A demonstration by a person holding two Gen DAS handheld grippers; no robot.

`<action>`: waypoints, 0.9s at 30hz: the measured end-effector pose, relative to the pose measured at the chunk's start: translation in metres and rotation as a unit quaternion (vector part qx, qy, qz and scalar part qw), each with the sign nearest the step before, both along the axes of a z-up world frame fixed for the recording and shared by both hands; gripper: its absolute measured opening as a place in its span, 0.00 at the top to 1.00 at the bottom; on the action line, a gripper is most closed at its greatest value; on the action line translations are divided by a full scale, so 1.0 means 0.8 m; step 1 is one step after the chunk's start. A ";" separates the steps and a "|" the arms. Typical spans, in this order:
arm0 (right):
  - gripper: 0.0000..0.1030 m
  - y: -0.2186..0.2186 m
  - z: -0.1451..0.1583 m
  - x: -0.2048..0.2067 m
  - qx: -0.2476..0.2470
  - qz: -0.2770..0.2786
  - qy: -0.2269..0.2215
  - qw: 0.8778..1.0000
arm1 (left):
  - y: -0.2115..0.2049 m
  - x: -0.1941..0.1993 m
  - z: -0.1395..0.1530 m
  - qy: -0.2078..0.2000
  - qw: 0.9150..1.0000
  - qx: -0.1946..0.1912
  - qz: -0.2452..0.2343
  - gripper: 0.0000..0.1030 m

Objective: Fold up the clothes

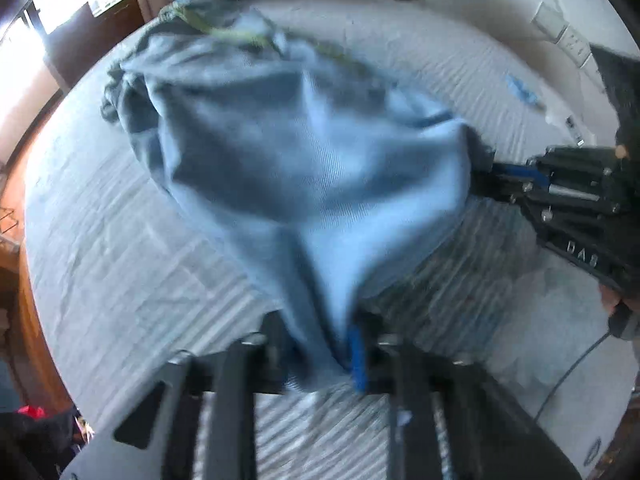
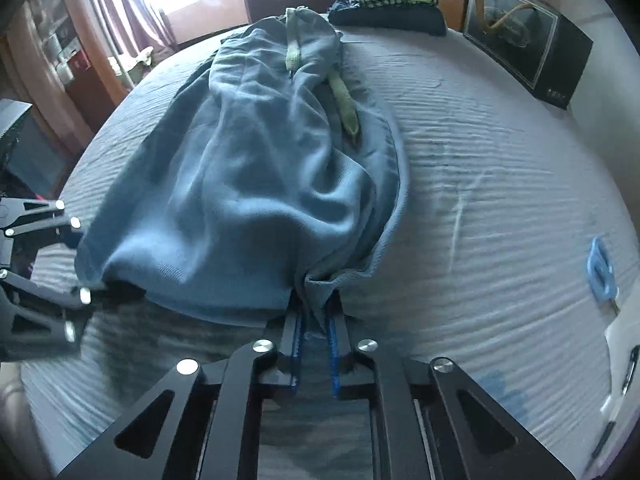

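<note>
Blue garment (image 2: 256,184) on bed (image 2: 480,160), stretching away ahead of both tools. Left tool (image 1: 320,344) & right tool (image 2: 316,328) each clenched on its near hem. Soft, light, limp fabric; sags btwn grips, so hold corners.

Soft blue knit garment (image 2: 256,184) lay lengthwise down my ribbed grey bed cover (image 2: 480,168), bunched and creased, not flat. Pale green drawstring band (image 2: 344,100) ran along its top surface toward the far end. Near hem was lifted off the cover at two corners: one pinched in my right gripper (image 2: 316,344), the other in my left gripper (image 1: 320,344), fabric sagging between. Far end rested close to a stack of folded clothes (image 2: 392,4).
</note>
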State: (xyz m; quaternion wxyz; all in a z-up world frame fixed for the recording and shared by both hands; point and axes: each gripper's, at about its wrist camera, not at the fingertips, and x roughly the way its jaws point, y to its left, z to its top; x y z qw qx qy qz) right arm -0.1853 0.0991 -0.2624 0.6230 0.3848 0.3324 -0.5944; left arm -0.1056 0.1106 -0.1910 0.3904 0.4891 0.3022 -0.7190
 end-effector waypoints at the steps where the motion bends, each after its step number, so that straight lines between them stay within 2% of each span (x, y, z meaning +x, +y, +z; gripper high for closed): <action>1: 0.93 0.000 0.012 0.003 -0.010 -0.002 -0.007 1.000 | -0.004 0.011 0.016 0.008 1.000 -0.007 -0.002 0.87; 5: 0.93 0.000 0.077 0.021 -0.067 -0.011 -0.025 0.997 | -0.019 0.057 0.081 0.041 0.999 -0.035 -0.009 0.88; 6: 0.93 -0.002 0.093 0.026 -0.083 -0.011 -0.027 0.996 | -0.012 0.093 0.099 0.049 0.998 -0.048 -0.010 0.88; 7: 0.93 -0.007 0.108 0.031 -0.096 -0.011 -0.029 0.995 | -0.012 0.090 0.105 0.056 0.997 -0.055 -0.008 0.88; 10: 0.93 -0.037 0.137 0.042 -0.124 -0.014 -0.029 0.992 | -0.066 0.109 0.117 0.070 0.995 -0.076 0.003 0.88; 13: 0.93 -0.092 0.154 0.043 -0.143 -0.019 -0.027 0.989 | -0.116 0.121 0.120 0.081 0.993 -0.078 0.019 0.88; 18: 0.93 -0.210 0.174 0.031 -0.160 -0.030 -0.033 0.986 | -0.242 0.150 0.109 0.099 0.992 -0.064 0.037 0.88; 21: 0.93 -0.303 0.173 0.015 -0.150 -0.032 -0.034 0.988 | -0.341 0.156 0.080 0.101 0.992 -0.053 0.045 0.88; 24: 0.93 -0.383 0.150 -0.001 -0.124 -0.040 -0.047 0.990 | -0.428 0.158 0.044 0.087 0.994 -0.025 0.055 0.88; 27: 0.89 -0.451 0.104 -0.018 -0.074 -0.063 -0.062 0.993 | -0.474 0.157 0.003 0.063 0.996 0.014 0.062 0.85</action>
